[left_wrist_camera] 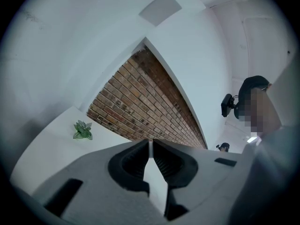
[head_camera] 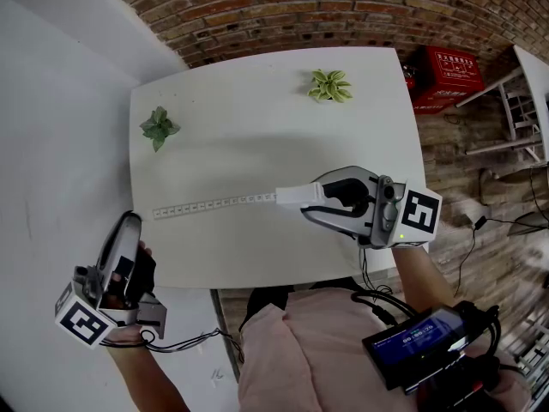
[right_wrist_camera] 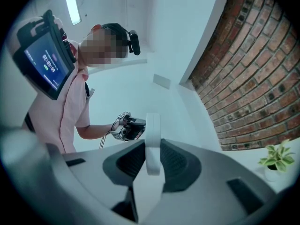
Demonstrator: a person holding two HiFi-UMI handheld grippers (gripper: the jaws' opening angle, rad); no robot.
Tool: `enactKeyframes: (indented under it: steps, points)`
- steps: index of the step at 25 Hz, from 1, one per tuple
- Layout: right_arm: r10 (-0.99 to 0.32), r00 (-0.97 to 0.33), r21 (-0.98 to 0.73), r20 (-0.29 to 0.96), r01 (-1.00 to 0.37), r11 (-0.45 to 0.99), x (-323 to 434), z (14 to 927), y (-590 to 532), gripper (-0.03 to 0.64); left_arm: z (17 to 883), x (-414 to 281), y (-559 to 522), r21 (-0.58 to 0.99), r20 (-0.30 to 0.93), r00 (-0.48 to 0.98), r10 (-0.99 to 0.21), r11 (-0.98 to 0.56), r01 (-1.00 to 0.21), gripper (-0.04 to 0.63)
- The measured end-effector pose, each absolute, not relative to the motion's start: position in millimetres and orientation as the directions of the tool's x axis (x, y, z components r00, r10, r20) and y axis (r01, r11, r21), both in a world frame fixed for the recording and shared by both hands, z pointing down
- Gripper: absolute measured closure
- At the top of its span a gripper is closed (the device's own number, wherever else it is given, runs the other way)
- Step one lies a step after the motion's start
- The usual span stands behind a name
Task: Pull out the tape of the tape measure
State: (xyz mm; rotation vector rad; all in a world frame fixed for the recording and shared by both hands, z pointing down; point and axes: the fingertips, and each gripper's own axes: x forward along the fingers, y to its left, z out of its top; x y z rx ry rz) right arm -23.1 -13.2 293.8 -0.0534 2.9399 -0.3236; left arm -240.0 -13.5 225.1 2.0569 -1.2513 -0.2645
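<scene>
The right gripper [head_camera: 310, 199] had its fingers [right_wrist_camera: 178, 162] clamped on the round white plastic tape-measure case [right_wrist_camera: 152, 142]. It held the case low over the right half of the plain white counter [head_camera: 257, 118], apparently as the fixed anchor. From the case the thin white marked tape [head_camera: 214, 204] ran straight leftward across the counter to its left edge. The left gripper [left_wrist_camera: 151, 149] hung just off that edge, its fingers [left_wrist_camera: 133, 162] all but closed with only a thin pale sliver between the pads (most likely the tape's free end, given how straight the strip lay, though the contact itself was hard to make out). Holding the two ends well apart would keep the tape drawn out.

The counter also carried a small dark-green leafy plant [head_camera: 159, 127] near its left edge and a pale variegated plant [head_camera: 330, 85] at the far edge. Behind stood a red brick wall [head_camera: 326, 7]. A red plastic crate [head_camera: 448, 74] sat on the wooden floor [head_camera: 480, 170] to the right.
</scene>
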Motion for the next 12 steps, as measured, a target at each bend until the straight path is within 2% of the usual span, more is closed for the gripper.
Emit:
enactKeyframes:
  steps: [12]
  points:
    - [-0.057,-0.983,-0.22,-0.173,-0.018,0.975,-19.5,296.9,-13.2,0.518,224.3,-252.1,-11.0,0.652,0.179,0.479,-0.859,-0.261,-0.712,0.557]
